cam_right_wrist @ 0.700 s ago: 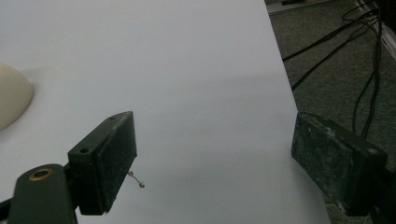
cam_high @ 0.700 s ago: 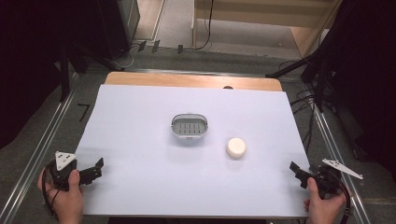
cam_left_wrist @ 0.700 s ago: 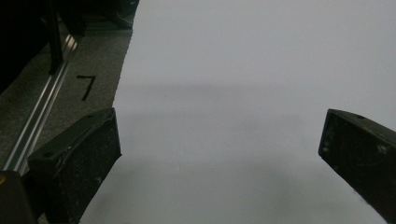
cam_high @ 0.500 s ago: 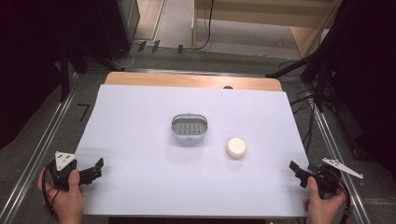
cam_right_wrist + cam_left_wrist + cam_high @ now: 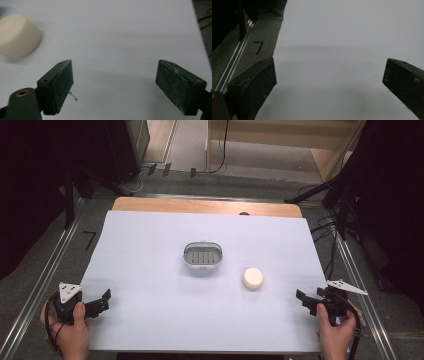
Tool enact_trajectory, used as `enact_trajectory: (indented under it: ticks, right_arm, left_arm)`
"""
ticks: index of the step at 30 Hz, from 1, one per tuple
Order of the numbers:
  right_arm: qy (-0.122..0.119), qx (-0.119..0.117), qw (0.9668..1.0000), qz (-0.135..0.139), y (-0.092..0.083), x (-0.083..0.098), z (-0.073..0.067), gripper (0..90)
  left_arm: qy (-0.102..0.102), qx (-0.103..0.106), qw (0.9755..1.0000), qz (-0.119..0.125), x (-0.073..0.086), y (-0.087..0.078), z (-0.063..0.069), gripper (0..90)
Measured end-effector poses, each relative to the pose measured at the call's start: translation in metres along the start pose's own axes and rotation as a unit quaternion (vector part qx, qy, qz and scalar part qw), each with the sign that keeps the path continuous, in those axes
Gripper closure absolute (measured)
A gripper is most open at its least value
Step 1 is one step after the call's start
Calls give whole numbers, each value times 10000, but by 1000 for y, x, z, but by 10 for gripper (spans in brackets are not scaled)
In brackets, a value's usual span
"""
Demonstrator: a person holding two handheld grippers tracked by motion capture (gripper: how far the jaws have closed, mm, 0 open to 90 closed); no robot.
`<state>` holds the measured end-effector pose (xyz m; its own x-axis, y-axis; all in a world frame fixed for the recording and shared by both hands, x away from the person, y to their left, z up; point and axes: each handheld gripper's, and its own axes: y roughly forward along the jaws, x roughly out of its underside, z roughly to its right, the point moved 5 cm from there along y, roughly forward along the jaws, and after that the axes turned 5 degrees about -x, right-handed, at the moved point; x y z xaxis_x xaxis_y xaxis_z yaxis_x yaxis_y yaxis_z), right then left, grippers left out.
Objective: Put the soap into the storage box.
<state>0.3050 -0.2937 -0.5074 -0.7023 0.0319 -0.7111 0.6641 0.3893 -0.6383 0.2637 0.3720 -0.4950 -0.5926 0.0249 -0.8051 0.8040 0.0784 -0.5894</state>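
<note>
A: Where is the round cream-white soap bar (image 5: 252,278)?
B: Lower right of centre, beside the grey slotted dish (image 5: 202,255).
A: Nearer gripper?
B: Right gripper (image 5: 306,301), jaws apart, empty; soap lies upper-left. Left gripper (image 5: 101,301) likewise open.

A basket (image 5: 203,256) sits mid-table (image 5: 150,245), a puck (image 5: 253,278) just right, nearer.
</note>
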Motion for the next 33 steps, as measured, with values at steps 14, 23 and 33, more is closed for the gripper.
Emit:
enact_trajectory:
  ticks: [14,23,33]
  right_arm:
    - [-369,-306,9977,-487,24,-8,-36,0]
    - [-543,-397,9959,-606,35,-13,-51,0]
    - [-721,-505,9939,-670,50,-20,-76,32]
  left_arm:
    - [2,0,10000,9,0,0,0,0]
    - [5,-1,10000,7,0,0,0,0]
    - [-4,8,10000,15,0,0,0,0]
